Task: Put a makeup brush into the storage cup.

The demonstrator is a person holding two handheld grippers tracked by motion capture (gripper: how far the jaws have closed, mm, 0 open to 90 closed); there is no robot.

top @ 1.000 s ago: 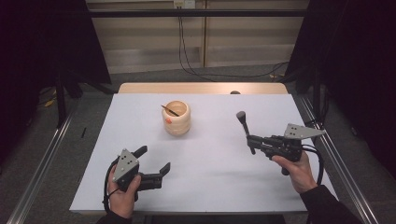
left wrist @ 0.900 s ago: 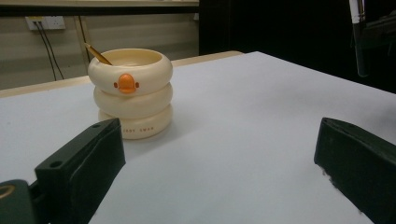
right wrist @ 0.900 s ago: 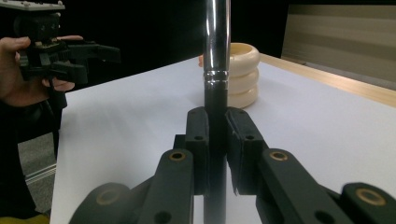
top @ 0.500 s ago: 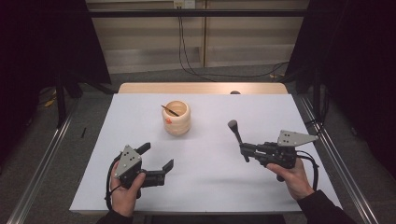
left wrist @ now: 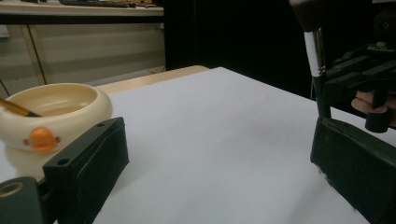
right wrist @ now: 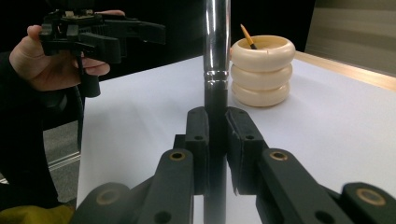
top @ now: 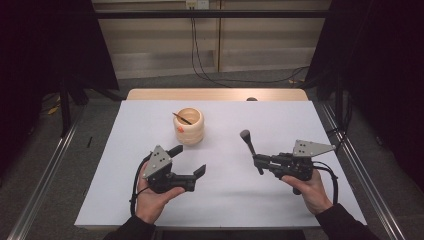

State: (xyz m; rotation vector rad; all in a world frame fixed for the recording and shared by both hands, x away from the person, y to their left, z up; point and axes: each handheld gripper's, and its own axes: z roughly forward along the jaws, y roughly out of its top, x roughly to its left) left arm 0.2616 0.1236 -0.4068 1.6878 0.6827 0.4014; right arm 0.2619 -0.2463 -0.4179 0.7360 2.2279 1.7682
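Right claw: held in the person's right hand above the right half of the white surface, jaws pressed onto the dark handle of a slim makeup brush with a chrome ferrule and a dark rounded head; the brush stands up out of the jaws, tilted, its head uppermost. Left claw: held in the left hand over the front left of the surface, jaws spread wide with nothing between them. Cream ribbed holder of three stacked rings with an orange knob on its side: upright toward the back of the surface, well apart from both claws. Thin wooden stick with a dark tip: leaning inside the holder's mouth.
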